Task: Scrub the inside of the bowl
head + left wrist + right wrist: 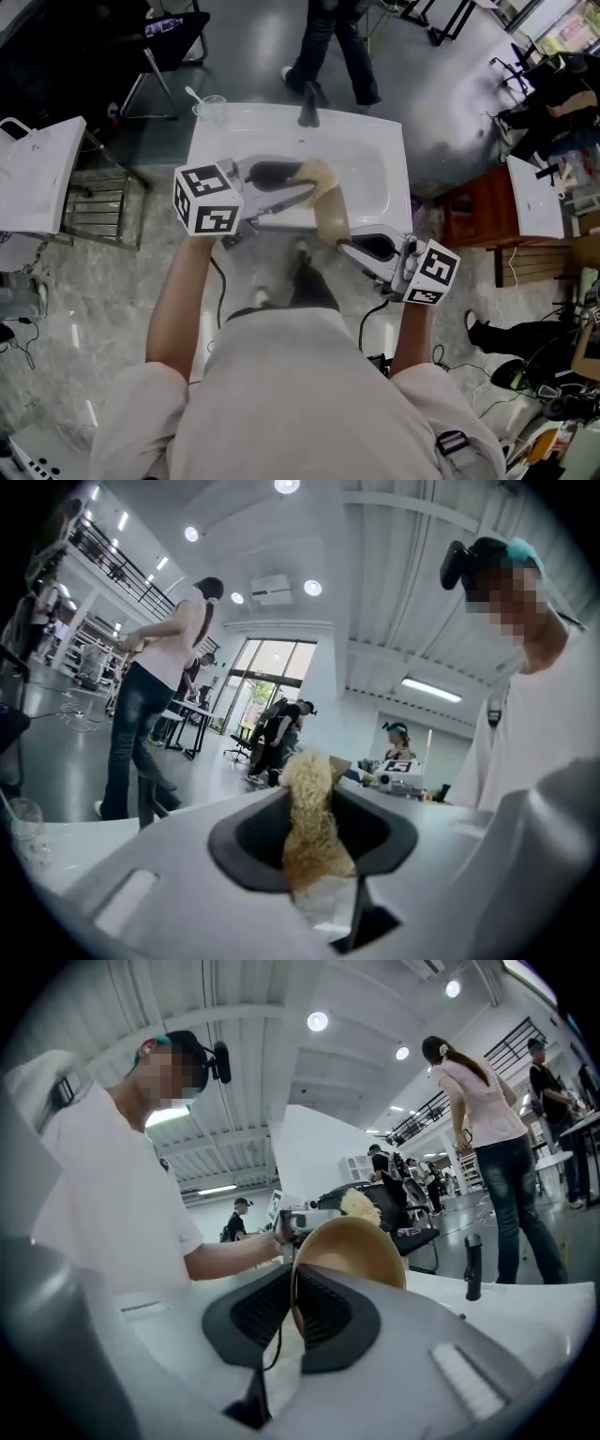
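The person stands at a white sink (394,178) with both grippers over the basin, pointing roughly level. The left gripper (302,189) is clamped on a fuzzy beige scrubber (317,172). In its own view the pale tuft stands up between the two dark pads, which press it from both sides.

The right gripper (345,245) is closed on the rim of a tan bowl (330,217). Its view shows the pads almost together, with the thin wall pinched between them. The bowl is held on edge above the near side of the sink, between the two grippers. The scrubber meets its upper edge, and in the right gripper view the tuft peeks over the top rim. Whether it touches the inside or the outside, I cannot tell.

Each gripper carries a cube with black-and-white square markers, which are patterns rather than words.

A dark faucet (307,112) stands at the far rim of the sink. A clear glass (212,108) with a spoon sits on the far left corner of the surface. Beyond the sink, a person in jeans (333,47) is on the grey floor.
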### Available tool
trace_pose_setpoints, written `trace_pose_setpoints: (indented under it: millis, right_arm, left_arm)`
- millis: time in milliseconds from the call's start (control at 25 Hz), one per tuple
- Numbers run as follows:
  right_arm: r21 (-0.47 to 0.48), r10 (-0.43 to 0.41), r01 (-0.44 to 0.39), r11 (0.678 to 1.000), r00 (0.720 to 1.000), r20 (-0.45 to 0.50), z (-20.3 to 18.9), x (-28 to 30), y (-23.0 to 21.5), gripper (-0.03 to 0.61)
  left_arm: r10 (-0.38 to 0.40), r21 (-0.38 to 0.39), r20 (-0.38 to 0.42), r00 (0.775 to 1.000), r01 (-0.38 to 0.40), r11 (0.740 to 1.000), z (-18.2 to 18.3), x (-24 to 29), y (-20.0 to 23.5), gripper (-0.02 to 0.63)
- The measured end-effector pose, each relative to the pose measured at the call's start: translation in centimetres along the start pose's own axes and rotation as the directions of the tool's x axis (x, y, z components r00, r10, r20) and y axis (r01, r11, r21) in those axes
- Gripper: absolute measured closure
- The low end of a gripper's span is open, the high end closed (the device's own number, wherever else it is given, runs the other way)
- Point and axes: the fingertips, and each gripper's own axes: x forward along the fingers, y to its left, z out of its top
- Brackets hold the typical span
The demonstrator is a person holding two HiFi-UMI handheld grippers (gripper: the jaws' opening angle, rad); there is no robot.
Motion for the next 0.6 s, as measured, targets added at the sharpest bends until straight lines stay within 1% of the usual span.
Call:
trace_pose_setpoints:
  millis: [80,160,240,320,440,600]
  right_arm:
    - [0.011,0.060,-0.061,0.998,0.997,0.048,0.7,-0.4,1.0,0.558]
    - [0.017,0.119,-0.121,0.992,0.987,0.104,1.5,-0.8,1.9,0.558]
    - [0.023,0.163,-0.169,0.985,0.972,0.170,2.5,-1.3,2.4,0.558]
    - [0.031,0.189,-0.203,0.979,0.951,0.244,3.7,-1.7,2.5,0.558]
    - [0.035,0.197,-0.220,0.975,0.926,0.323,5.3,-2.3,2.4,0.558]
    - [0.038,0.169,-0.195,0.980,0.920,0.354,6.0,-1.8,1.8,0.558]
  left_arm:
    - [-0.008,-0.003,-0.013,1.000,0.008,1.000,-0.6,0.0,0.3,0.477]
    - [-0.028,-0.017,-0.014,1.000,0.028,0.999,-1.3,0.1,0.2,0.477]
    - [-0.042,-0.038,0.000,0.999,0.042,0.998,-2.0,0.2,-0.1,0.477]
    - [-0.046,-0.055,0.019,0.999,0.047,0.997,-2.3,0.2,-0.5,0.477]
    - [-0.048,-0.076,0.041,0.998,0.051,0.996,-2.4,0.1,-1.1,0.477]
    - [-0.027,-0.118,0.060,0.998,0.034,0.992,-3.1,-0.4,-1.3,0.477]
